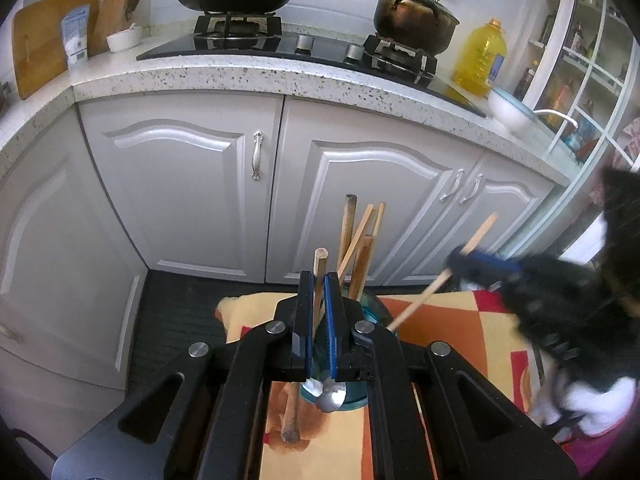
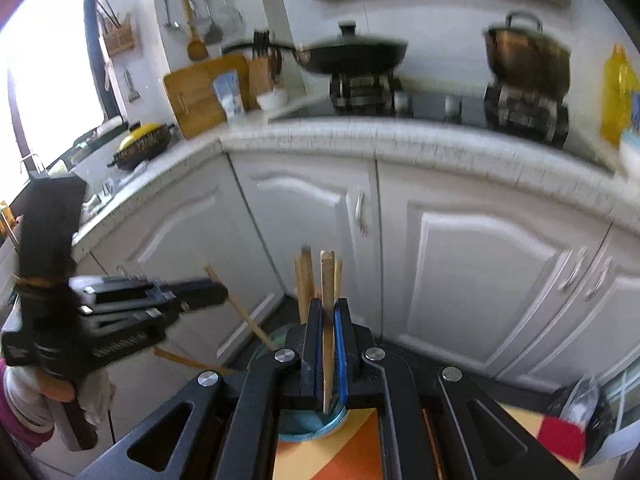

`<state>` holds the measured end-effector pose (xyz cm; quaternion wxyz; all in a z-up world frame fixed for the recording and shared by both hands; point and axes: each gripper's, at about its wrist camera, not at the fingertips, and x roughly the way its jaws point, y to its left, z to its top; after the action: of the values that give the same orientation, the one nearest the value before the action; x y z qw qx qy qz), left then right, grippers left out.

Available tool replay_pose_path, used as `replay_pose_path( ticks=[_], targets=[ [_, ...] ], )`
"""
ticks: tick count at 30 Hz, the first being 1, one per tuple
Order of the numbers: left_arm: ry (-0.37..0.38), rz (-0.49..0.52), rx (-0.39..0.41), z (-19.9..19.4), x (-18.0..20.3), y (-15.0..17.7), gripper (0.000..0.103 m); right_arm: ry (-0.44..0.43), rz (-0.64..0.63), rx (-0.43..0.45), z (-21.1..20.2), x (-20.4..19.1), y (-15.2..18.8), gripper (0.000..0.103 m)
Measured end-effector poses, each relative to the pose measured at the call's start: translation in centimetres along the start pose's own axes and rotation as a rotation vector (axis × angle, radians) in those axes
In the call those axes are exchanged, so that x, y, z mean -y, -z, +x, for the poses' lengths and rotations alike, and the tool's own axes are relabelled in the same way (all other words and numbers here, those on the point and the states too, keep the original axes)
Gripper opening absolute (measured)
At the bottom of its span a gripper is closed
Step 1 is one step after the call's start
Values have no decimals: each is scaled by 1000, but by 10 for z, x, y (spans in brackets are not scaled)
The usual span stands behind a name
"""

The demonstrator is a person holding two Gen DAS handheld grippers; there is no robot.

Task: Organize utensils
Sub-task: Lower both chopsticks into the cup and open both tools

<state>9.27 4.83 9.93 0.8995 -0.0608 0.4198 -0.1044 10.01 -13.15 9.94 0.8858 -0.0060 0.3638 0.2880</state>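
- We've got a stick in each claw right now. The left gripper (image 1: pixel 319 284) is pinching a round wooden stick (image 1: pixel 320 264) that stands nearly upright between its blue pads, top end poking out above them.
- The right gripper (image 2: pixel 329 316) is pinching a flat chopstick (image 2: pixel 328 280), also close to upright in its own view; from the left camera that same chopstick slants down toward the cup.
- The cup (image 2: pixel 312 426), a blue-green glass thing, sits on the checked cloth (image 1: pixel 440 320) right under both claws, and it already holds a bunch of chopsticks (image 1: pixel 360 240) leaning toward the cabinets.
- A metal spoon (image 1: pixel 332 394) shows below the left pads. We think it rests on the cup's rim, but the claw hides most of it, so don't quote us.
- Another wooden handle (image 1: pixel 291 412) lies on the cloth just beside the cup, not sorted yet.
- To do this bit well, we'd say: lower one stick at a time, tip first into the gap among the ones already in, and only let go once the bottom end is inside the rim.
- Two claws crowding one small cup is asking for a knock, so we'd keep the other one held off to its side.
- Right view is blurry, so go slow.
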Motion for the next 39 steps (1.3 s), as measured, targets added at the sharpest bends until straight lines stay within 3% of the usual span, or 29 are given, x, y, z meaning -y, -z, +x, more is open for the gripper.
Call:
replay_pose_path(
  ticks=[7,9,11,12,13,20,23,36,39],
  targets=[
    [1,-7,-16,2,0,3,7,-31,97,-109,37,21,30,5],
    [-1,-8,-12,0,1,4,21,-40,124,-104,34,27,33,7],
    [10,-22,-9,-2,0,5,27,-50,134,-94,27,30,35,24],
    [10,-26,-8,-2,0,5,28,-55,138,-91,23,31,37,42],
    [7,-27,-5,-4,0,4,28,-62,142,-86,19,31,38,44],
    [-50,18,50,-33,13,10,28,-65,163,-89,-1,31,53,44],
    [-88,27,86,-47,22,18,36,-61,171,-66,-13,29,63,44],
    [-221,26,135,-65,49,83,37,111,128,-8,-50,-13,99,45],
    [-244,44,136,-67,55,93,37,112,149,-4,-56,-14,101,46]
  ],
)
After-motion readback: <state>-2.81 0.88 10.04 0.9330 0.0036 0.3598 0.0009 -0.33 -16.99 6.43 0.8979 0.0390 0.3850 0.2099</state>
